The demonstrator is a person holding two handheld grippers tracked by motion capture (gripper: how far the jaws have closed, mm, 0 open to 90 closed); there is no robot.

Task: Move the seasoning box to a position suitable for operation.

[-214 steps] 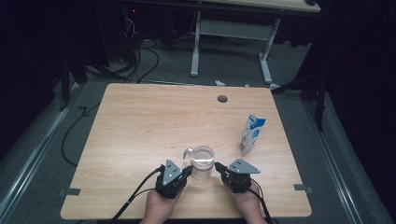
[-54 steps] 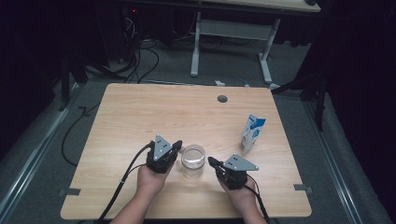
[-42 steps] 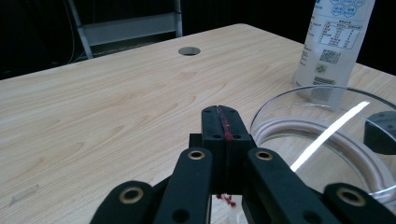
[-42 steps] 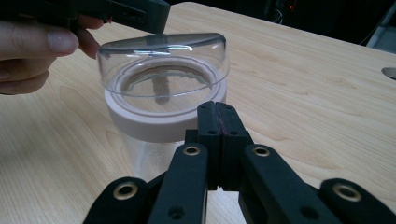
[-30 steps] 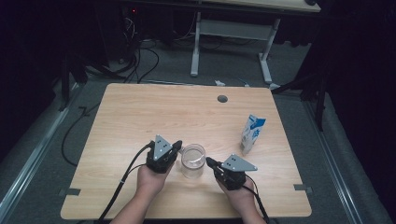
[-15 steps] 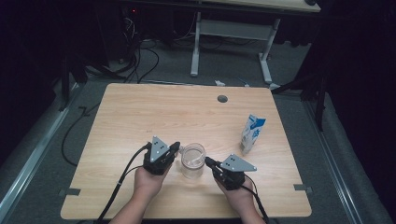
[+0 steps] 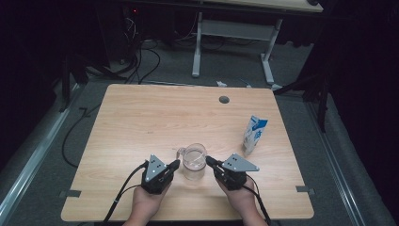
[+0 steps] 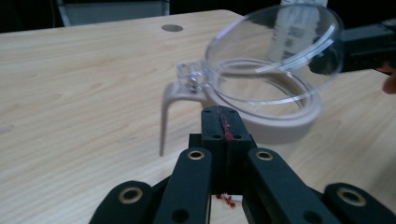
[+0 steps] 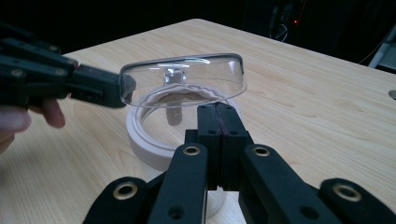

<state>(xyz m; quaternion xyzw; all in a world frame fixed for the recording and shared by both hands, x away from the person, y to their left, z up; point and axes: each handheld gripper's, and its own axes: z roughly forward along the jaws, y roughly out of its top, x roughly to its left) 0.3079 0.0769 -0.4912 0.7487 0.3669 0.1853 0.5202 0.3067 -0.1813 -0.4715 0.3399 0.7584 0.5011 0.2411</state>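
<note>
The bench (image 7: 141, 122) bears a clear lidded jug (image 7: 194, 162) standing between the left hand-held gripper (image 7: 173, 165) and the right hand-held gripper (image 7: 210, 162), both closed on nothing. Its hinged lid (image 8: 275, 46) stands tilted open; a sideways nudge could tip the jug. A milk carton (image 7: 254, 135) stands beyond the right one.

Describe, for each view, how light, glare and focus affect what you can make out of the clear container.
High view: the table is evenly lit against dark surroundings; the clear container looks small and faint. Left gripper view: its lid shows bright glare streaks, and the carton behind blurs. Right gripper view: the lid shows glare streaks; the background is black.
</note>
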